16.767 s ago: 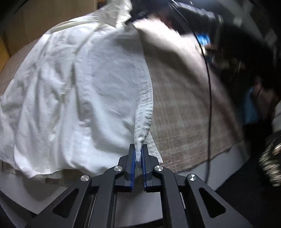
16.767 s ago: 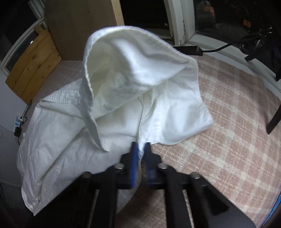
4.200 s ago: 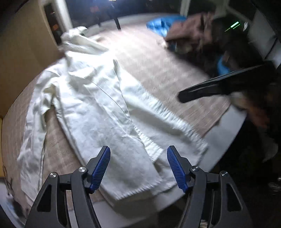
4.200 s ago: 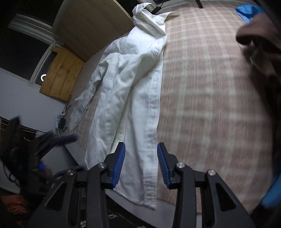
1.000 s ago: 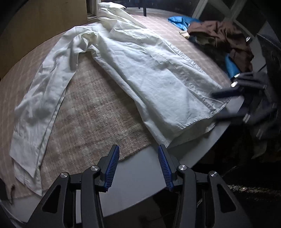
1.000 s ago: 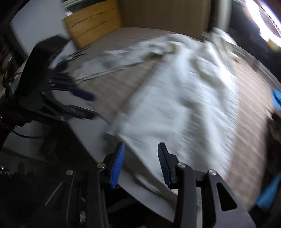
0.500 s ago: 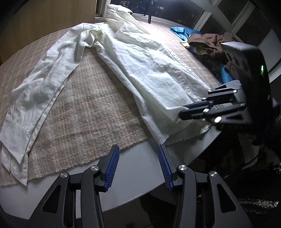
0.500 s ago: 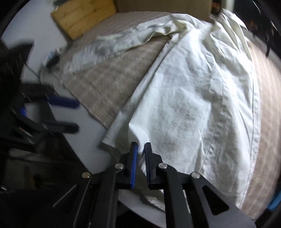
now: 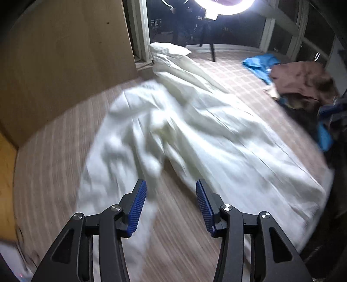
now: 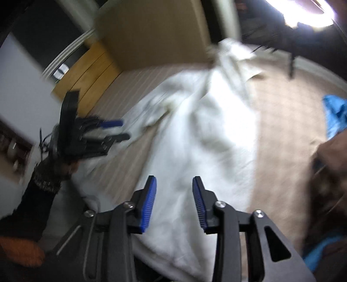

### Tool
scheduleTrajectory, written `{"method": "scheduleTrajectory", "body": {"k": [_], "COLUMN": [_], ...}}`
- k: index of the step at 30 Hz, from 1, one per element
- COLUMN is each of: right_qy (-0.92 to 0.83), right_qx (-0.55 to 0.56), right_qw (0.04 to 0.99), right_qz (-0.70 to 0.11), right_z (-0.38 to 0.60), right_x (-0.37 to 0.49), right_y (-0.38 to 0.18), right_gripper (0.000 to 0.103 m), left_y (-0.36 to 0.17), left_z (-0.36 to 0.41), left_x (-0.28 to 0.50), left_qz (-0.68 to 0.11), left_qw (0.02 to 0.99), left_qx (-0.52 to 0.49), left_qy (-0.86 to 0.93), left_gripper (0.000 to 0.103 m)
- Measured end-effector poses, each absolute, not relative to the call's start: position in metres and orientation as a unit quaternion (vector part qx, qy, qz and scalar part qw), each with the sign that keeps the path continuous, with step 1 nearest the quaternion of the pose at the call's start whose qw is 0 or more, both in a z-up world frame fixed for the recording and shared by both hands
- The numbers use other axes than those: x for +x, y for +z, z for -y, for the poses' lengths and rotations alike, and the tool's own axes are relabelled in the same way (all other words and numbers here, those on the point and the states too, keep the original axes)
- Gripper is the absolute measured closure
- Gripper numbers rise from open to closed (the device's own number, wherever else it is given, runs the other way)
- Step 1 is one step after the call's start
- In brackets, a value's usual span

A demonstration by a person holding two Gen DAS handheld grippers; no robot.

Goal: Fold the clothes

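Note:
A white long-sleeved shirt (image 9: 212,138) lies spread on the checked tablecloth (image 9: 173,245), its sleeve (image 9: 121,156) bunched at the left. My left gripper (image 9: 171,204) is open and empty, held above the cloth between sleeve and body. In the right wrist view the shirt (image 10: 206,134) runs away from me along the table. My right gripper (image 10: 174,199) is open and empty above the shirt's near end. The left gripper also shows in the right wrist view (image 10: 117,130), open, at the left by the sleeve. Both views are motion-blurred.
A brown garment (image 9: 303,80) and a blue one (image 9: 260,65) lie piled at the table's far right. A cardboard panel (image 9: 65,60) stands along the back left. A ring light (image 9: 227,6) shines above. The table edge (image 9: 325,195) drops off at the right.
My right gripper was shut on the shirt's hem half a second ago and is now open and lifted. My left gripper has swung forward over the sleeve. The sleeve now lies bunched closer to the body.

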State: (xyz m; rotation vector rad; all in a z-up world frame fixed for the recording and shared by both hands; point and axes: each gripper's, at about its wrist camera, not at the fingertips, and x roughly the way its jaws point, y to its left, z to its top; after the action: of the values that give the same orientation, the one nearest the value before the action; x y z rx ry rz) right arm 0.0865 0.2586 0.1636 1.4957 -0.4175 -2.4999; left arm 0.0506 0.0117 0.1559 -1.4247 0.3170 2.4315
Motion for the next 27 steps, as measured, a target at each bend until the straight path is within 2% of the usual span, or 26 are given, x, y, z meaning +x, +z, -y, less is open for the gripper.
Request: {"method": "scheduleTrajectory", "body": {"k": [4,7,9,10,13,17,18,22,23,24,27], "right_qy": [-0.848,-0.842,-0.837,-0.832,-0.823,-0.825,-0.824,-0.826,-0.826,-0.824,-0.842], "right_qx": [0.499,0.507,0.514,0.517,0.523,0.528,0.53,0.534,0.534,0.535,0.492], "right_qw": [0.074,0.058,0.047,0.049,0.07,0.087,0.094,0.101,0.104,0.109,0.108], "right_qz": [0.162,0.174,0.183,0.194,0.212,0.182,0.177,0.15,0.148,0.154,0.194], "right_z": [-0.306,-0.323,-0.332,-0.336,-0.342,-0.336,-0.334,-0.331,-0.333,-0.337,-0.358], "right_x": [0.029,-0.02,-0.053,-0.067,-0.104,-0.144,-0.152,-0.174,-0.176,-0.176,-0.165], "right_y": [0.153,0.125,0.104,0.094,0.069,0.051,0.048,0.043,0.043,0.044,0.059], "right_gripper": [0.068,0.068,0.068,0.068,0.068,0.068,0.068,0.068,0.068,0.068,0.068], "left_y": [0.126,0.109,0.103,0.103,0.106,0.101,0.101,0.11,0.113,0.116,0.132], "left_z": [-0.034,-0.034,-0.029,-0.025,-0.012,0.004,0.005,0.001,-0.001,-0.002,-0.005], "left_x": [-0.003,-0.025,-0.036,-0.038,-0.039,-0.032,-0.029,-0.02,-0.019,-0.017,-0.015], "left_qz": [-0.182,-0.192,-0.178,-0.168,-0.152,-0.146,-0.148,-0.176,-0.182,-0.183,-0.188], "left_qw": [0.132,0.125,0.127,0.129,0.126,0.108,0.11,0.111,0.111,0.113,0.109], "left_qx": [-0.506,-0.516,-0.524,-0.525,-0.527,-0.547,-0.55,-0.554,-0.555,-0.558,-0.556], "left_qy": [0.833,0.825,0.823,0.824,0.827,0.817,0.815,0.806,0.804,0.801,0.802], "left_gripper": [0.057,0.061,0.093,0.097,0.1,0.1,0.095,0.091,0.085,0.082,0.082]}}
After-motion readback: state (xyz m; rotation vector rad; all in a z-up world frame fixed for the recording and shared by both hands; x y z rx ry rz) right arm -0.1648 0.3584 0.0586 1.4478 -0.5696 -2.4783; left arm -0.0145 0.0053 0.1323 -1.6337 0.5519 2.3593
